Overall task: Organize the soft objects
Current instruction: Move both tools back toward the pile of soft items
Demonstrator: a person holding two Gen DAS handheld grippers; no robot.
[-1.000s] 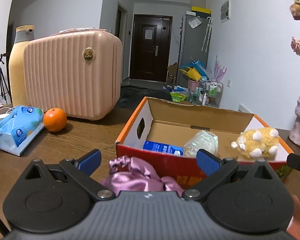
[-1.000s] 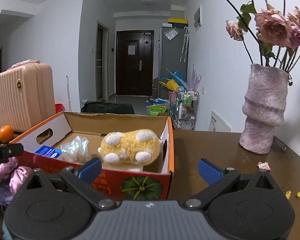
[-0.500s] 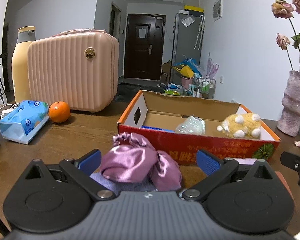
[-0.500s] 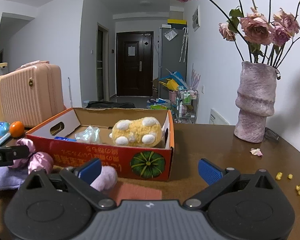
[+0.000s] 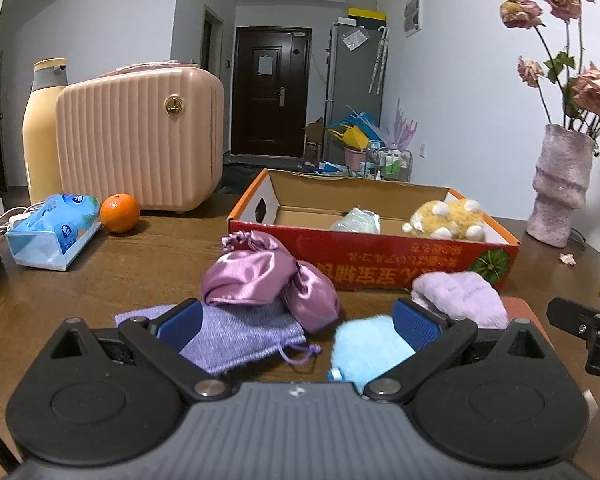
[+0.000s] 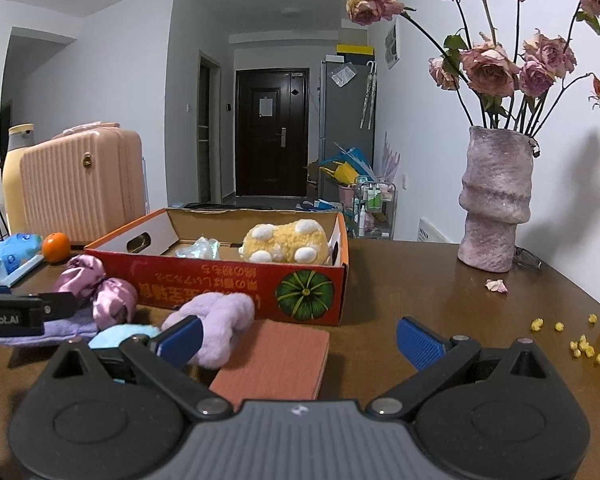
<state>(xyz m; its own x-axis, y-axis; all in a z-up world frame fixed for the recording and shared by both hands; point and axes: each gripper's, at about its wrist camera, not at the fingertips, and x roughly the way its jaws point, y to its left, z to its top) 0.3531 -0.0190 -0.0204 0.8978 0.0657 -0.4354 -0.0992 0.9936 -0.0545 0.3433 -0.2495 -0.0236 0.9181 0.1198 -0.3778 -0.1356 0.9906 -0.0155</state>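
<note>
Both grippers are pulling back from the box (image 5: 380,256), so more soft items are coming into sight in front of it than a moment ago. The left gripper (image 5: 296,320) is holding its fingers wide apart over a knit pouch (image 5: 236,332), with a satin bag (image 5: 264,276) lying on the pouch and a blue fluffy item (image 5: 372,344) just beside. The right gripper (image 6: 298,338) is also spreading its fingers, gripping nothing. Only the right view is showing a terracotta pad (image 6: 276,360) on the tabletop (image 6: 440,300), touching a lilac plush (image 6: 216,316). A yellow plush (image 6: 284,240) is sitting inside the box. Only the left view is showing the tissue pack (image 5: 52,232) fully.
</note>
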